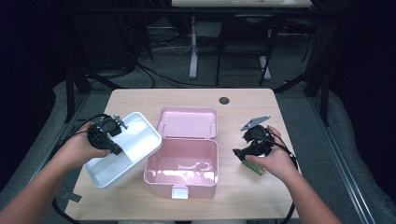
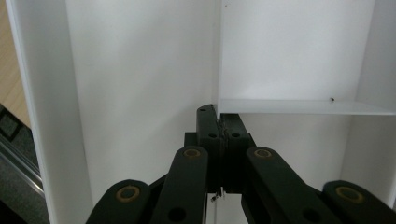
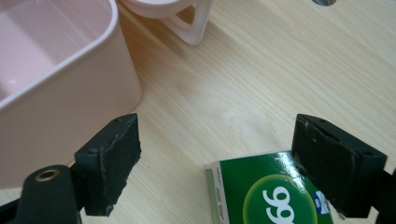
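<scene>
- Green carton (image 3: 266, 196) lies on the table at five o'clock, right gripper (image 3: 217, 163) released around it; a hasty closing could skid it.
- White divided tray (image 1: 122, 150), nine o'clock beside the pink box (image 1: 182, 169), hangs tilted from the left gripper (image 2: 219, 128), clenched on its divider; it may slip.

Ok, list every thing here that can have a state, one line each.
pink box: open, lid folded back, nothing inside.
white tray: out of the box, tilted, held by its divider wall.
left gripper: shut on the tray's divider.
right gripper: open, jaws wide.
green packet: flat on the table, between the open jaws, not gripped.
</scene>
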